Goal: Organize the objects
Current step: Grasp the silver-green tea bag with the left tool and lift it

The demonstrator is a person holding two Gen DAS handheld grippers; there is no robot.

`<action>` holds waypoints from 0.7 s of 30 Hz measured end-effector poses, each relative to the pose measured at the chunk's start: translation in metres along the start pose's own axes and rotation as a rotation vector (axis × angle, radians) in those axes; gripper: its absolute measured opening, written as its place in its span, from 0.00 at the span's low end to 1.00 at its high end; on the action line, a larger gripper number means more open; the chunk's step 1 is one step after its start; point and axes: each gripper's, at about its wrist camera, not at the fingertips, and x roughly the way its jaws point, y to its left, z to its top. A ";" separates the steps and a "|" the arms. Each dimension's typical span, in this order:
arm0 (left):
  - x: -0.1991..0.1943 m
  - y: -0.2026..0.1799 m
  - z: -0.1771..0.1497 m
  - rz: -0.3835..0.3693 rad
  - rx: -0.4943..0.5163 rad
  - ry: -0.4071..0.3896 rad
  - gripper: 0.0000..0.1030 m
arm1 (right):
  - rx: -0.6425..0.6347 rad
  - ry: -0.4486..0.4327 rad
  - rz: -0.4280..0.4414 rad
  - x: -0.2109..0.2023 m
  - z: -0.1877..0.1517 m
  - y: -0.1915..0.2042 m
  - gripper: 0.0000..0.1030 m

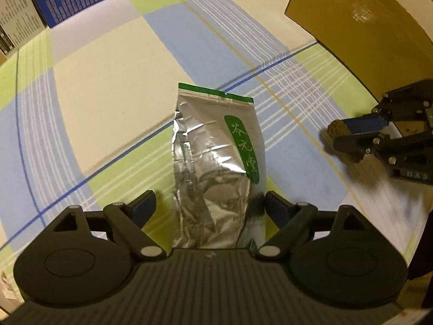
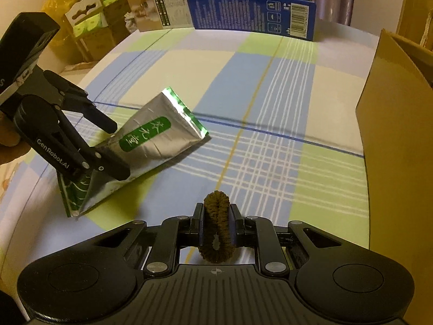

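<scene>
A silver foil pouch [image 1: 213, 149] with a green label lies flat on the checked cloth [image 1: 113, 86]. My left gripper [image 1: 208, 203] stands open over its lower end, one finger on each side, and the left finger is clearly apart from the foil. In the right wrist view the same pouch [image 2: 159, 132] lies at the left with the left gripper [image 2: 116, 150] straddling it. My right gripper [image 2: 216, 211] is shut on a brown fuzzy scrunchie [image 2: 213, 224], held upright above the cloth. From the left wrist view the right gripper [image 1: 343, 140] with the scrunchie [image 1: 334, 130] hovers at the right.
An open cardboard box [image 2: 392, 135] stands along the right side, also seen as the cardboard box [image 1: 351, 13] at top right. A blue carton [image 2: 251, 16] and a white carton [image 2: 162, 8] stand at the table's far edge. Stacked boxes [image 2: 89, 27] sit beyond the table at left.
</scene>
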 end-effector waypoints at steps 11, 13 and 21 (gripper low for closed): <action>0.010 -0.005 0.001 0.019 0.005 0.015 0.78 | 0.004 -0.007 -0.008 0.003 -0.003 -0.002 0.14; 0.008 -0.008 0.000 0.022 0.002 0.013 0.70 | 0.003 -0.009 -0.005 0.003 -0.003 -0.001 0.14; 0.002 -0.018 -0.005 0.059 -0.039 0.000 0.47 | 0.013 -0.012 -0.007 0.004 -0.004 -0.001 0.14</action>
